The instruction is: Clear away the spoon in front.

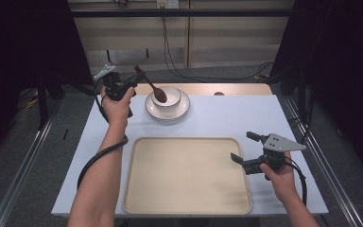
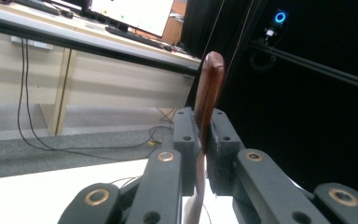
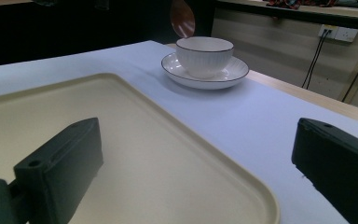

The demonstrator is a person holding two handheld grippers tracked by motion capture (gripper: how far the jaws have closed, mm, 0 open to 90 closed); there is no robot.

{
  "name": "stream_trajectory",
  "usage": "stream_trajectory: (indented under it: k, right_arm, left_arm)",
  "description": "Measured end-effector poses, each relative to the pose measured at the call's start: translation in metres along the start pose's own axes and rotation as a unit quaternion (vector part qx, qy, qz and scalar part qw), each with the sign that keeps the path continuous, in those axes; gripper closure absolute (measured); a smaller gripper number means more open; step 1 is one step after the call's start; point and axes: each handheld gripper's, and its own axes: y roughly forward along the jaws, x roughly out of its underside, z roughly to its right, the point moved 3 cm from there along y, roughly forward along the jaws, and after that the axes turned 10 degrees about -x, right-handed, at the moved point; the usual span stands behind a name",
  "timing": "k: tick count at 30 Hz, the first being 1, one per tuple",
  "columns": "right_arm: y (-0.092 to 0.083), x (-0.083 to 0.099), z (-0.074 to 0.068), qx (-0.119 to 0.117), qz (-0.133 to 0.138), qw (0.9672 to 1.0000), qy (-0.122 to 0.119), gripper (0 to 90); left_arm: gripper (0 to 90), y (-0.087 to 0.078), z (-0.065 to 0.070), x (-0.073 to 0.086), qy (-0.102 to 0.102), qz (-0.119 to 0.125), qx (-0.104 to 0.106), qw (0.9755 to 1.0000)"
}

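My left gripper (image 1: pixel 128 84) is shut on the handle of a brown wooden spoon (image 1: pixel 152 86), held in the air at the table's far left. The spoon's bowl hangs over a white bowl (image 1: pixel 166 98) that stands on a white saucer (image 1: pixel 184 109). In the left gripper view the handle of the spoon (image 2: pixel 208 100) rises between the black pads (image 2: pixel 186 135). My right gripper (image 1: pixel 244 147) stands open at the right rim of a cream tray (image 1: pixel 186 175), nothing between its jaws. In the right gripper view the bowl (image 3: pixel 204 56), the saucer (image 3: pixel 237 72), the spoon's bowl (image 3: pixel 182 18) and the tray (image 3: pixel 135 158) show ahead.
The tray lies on a pale blue table cover (image 1: pixel 227 118); a strip of wooden tabletop (image 1: pixel 227 89) shows at the far edge. Cables (image 1: pixel 194 75) run across the floor beyond the table. Dark curtains hang at both sides.
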Motion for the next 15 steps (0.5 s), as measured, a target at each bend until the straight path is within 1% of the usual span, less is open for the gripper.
stream_trajectory:
  k: [1,2,3,5,6,7,8,11,12,13,14,15]
  right_arm:
    - [0.0,0.0,0.0,0.004,0.001,1.0,0.0,1.5]
    - [0.0,0.0,-0.001,0.0,0.001,1.0,0.0,1.5]
    - [0.001,0.0,-0.001,-0.001,0.001,1.0,0.001,1.5]
    - [0.002,0.0,-0.001,-0.002,0.0,1.0,-0.002,1.6]
    - [0.002,0.0,-0.001,-0.002,0.0,1.0,-0.002,1.6]
    - [0.002,0.0,-0.001,-0.001,-0.001,1.0,-0.003,1.6]
    - [0.002,0.0,-0.002,0.001,-0.002,1.0,-0.002,1.6]
    - [0.003,0.0,-0.002,-0.001,-0.002,1.0,-0.001,1.6]
    - [0.003,0.0,-0.002,0.003,-0.002,1.0,0.0,1.6]
    - [0.003,0.0,-0.002,0.0,-0.001,1.0,-0.001,1.6]
    - [0.003,0.0,-0.003,0.0,-0.002,1.0,-0.001,1.6]
    - [0.003,0.0,-0.003,0.0,-0.003,1.0,-0.002,1.6]
  left_arm:
    - [83.9,-0.002,0.0,-0.002,0.003,0.0,0.002,1.0]
    - [83.9,-0.005,-0.001,-0.003,0.008,-0.002,-0.001,1.0]
    - [83.8,-0.006,0.001,-0.005,-0.002,0.001,-0.005,1.0]
    - [83.8,-0.013,-0.001,-0.009,0.003,0.002,0.0,1.0]
    - [83.9,-0.013,-0.001,-0.009,0.003,0.002,0.0,1.0]
    - [83.9,-0.015,-0.001,-0.01,0.008,-0.003,0.001,1.0]
    - [83.9,-0.016,-0.001,-0.011,0.005,-0.001,-0.002,1.0]
    - [83.9,-0.023,-0.001,-0.013,0.001,-0.005,0.005,1.0]
    - [83.9,-0.024,0.0,-0.013,0.001,-0.006,0.0,1.0]
    - [83.9,-0.026,0.001,-0.014,-0.002,-0.006,0.004,1.0]
    - [83.9,-0.028,0.0,-0.014,0.006,-0.011,0.006,0.9999]
    - [83.9,-0.03,0.002,-0.014,-0.003,-0.011,0.006,0.9999]
